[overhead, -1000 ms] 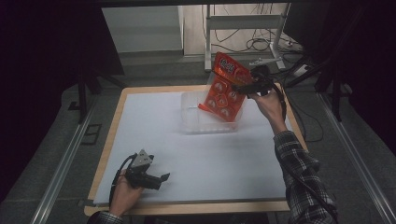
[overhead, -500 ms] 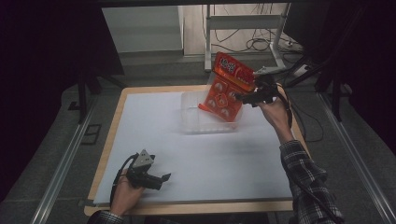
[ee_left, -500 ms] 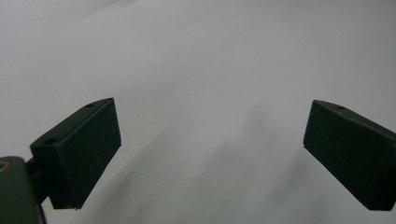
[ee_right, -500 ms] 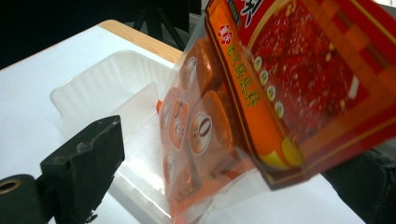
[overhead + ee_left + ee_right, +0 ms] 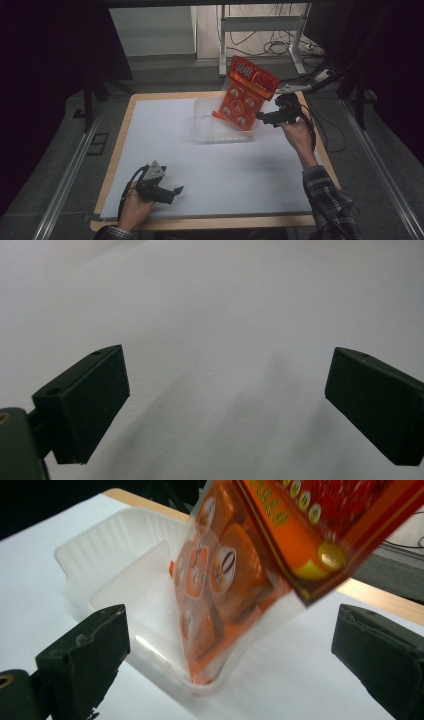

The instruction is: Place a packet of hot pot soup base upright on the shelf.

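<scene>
The top of the bag (image 5: 235, 575) was cut off in the right gripper view. The bag stood tilted in the tray (image 5: 205, 117), unheld, just beyond the right gripper (image 5: 261, 116), whose jaws had just been opened wide. The left gripper (image 5: 176, 191), well apart from the tray, was held open and empty

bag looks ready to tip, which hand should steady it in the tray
Right. The right gripper hangs open beside the orange snack bag leaning in the clear tray. The left gripper sits open at the near table edge.
</scene>
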{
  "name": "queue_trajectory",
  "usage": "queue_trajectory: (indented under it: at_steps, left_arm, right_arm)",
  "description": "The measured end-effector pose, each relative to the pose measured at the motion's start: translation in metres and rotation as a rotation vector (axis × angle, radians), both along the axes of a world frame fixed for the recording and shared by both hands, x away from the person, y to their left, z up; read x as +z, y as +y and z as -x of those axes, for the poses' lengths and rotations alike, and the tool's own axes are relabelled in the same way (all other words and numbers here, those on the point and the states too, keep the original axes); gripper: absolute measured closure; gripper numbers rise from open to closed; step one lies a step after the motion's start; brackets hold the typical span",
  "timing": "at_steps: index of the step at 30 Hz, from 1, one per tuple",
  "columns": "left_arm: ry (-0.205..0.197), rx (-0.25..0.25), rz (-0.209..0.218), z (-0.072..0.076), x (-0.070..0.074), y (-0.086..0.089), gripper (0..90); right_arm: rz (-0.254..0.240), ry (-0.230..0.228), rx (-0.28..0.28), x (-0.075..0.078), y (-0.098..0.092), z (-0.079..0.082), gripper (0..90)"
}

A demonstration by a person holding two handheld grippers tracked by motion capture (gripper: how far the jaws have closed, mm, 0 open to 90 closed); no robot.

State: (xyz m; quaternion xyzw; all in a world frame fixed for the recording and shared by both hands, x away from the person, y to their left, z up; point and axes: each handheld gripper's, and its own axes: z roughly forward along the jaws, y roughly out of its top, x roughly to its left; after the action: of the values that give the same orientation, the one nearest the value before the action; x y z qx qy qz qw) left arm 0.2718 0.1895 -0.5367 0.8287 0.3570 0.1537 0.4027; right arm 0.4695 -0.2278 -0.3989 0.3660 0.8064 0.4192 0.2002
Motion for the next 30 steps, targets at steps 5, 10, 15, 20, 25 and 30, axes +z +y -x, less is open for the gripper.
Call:
queue_trajectory:
  at_steps: [5,10,15,20,25,30]
  left_arm:
    - [-0.002,0.000,0.007,0.000,0.000,0.000,3.7]
    - [-0.004,-0.001,0.023,0.000,0.001,0.000,3.8]
    - [-0.011,-0.009,0.030,0.000,0.001,0.000,3.8]
    - [-0.022,-0.026,0.039,0.001,0.002,-0.001,3.7]
    - [-0.010,-0.025,0.066,0.001,0.003,0.001,3.8]
    - [0.013,-0.018,0.086,0.001,0.003,0.003,3.9]
  right_arm:
    - [0.007,-0.009,0.014,-0.006,-0.002,0.015,1.6]
    - [0.003,-0.017,0.040,-0.013,-0.004,0.033,1.6]
    - [0.006,-0.011,0.053,-0.021,-0.006,0.047,1.4]
    - [-0.008,0.006,0.068,-0.021,-0.010,0.056,1.4]
    - [-0.034,0.002,0.071,-0.020,-0.016,0.069,0.6]
    - [-0.052,-0.004,0.082,-0.018,-0.020,0.082,0.4]
